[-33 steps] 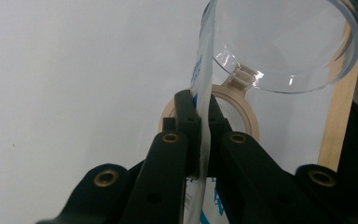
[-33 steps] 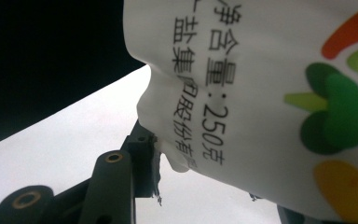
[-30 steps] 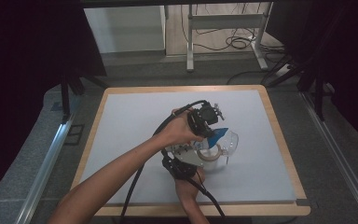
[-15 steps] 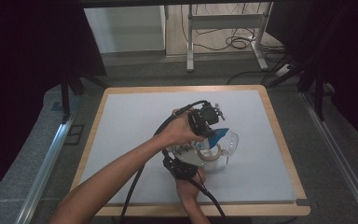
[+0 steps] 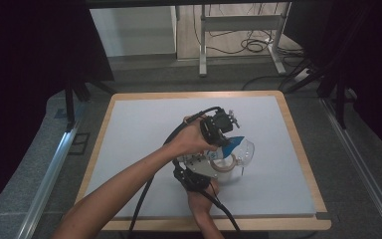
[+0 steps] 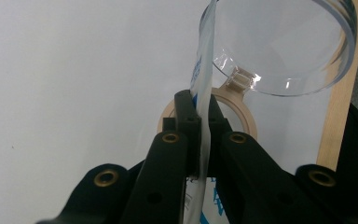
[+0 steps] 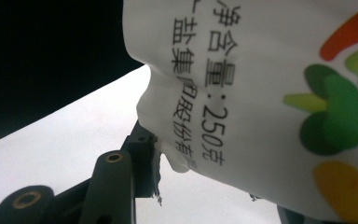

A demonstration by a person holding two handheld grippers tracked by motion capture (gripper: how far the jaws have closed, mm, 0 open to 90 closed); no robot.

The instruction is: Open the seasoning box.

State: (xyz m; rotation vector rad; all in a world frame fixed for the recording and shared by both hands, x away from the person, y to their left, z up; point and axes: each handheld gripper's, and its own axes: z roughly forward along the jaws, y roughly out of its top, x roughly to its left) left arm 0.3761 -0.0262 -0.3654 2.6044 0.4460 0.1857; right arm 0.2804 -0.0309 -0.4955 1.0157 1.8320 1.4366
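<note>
A white and blue printed bag [image 5: 227, 147] is held over the middle of the white table, its top tipped toward a clear plastic jar [image 5: 244, 151]. My left gripper [image 5: 222, 133] is shut on the bag's thin upper edge [image 6: 204, 93]; the left gripper view has its jaws [image 6: 200, 112] pinching that edge just below the jar's open mouth [image 6: 284, 46]. My right gripper [image 5: 195, 174] holds the bag from below. In the right gripper view the bag [image 7: 261, 93], with black print and a coloured logo, sits against one jaw, and the right gripper [image 7: 205, 179] is partly hidden behind it.
A beige tape roll [image 5: 224, 164] lies on the table under the bag and jar, also seen as a tape roll [image 6: 244, 109] behind my left jaws. The table's wooden rim [image 5: 298, 144] runs along the right. Black cables trail from both grippers toward the front edge.
</note>
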